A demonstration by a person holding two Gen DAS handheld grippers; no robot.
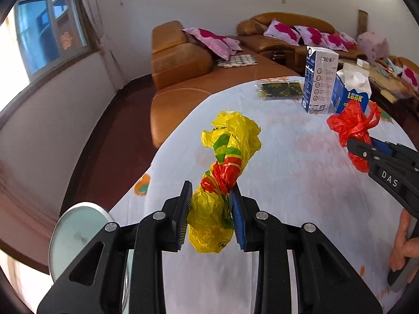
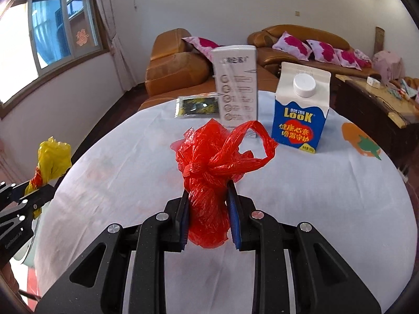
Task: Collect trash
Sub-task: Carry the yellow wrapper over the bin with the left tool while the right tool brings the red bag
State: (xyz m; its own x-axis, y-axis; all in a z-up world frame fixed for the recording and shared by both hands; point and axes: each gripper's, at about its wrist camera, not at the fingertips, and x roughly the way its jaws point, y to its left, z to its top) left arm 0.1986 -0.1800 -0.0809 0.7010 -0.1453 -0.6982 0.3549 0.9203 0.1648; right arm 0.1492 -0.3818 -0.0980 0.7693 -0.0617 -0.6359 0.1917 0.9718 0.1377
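My left gripper (image 1: 211, 196) is shut on a crumpled yellow plastic bag (image 1: 227, 154) with red and green print, held above the white tablecloth (image 1: 301, 183). In the right wrist view that yellow bag (image 2: 53, 157) shows at the far left in the left gripper (image 2: 31, 196). My right gripper (image 2: 208, 196) is shut on a knotted red plastic bag (image 2: 209, 180), its loop handles sticking up. From the left wrist view the red bag (image 1: 351, 125) and right gripper (image 1: 366, 146) appear at the right edge.
A tall white and blue carton (image 2: 237, 86), a blue LOOK milk carton (image 2: 299, 110) and a flat dark packet (image 2: 197, 107) stand at the table's far side. Orange sofas (image 1: 180, 60) with pink cushions lie beyond. A round glass disc (image 1: 76, 238) sits at the table's left edge.
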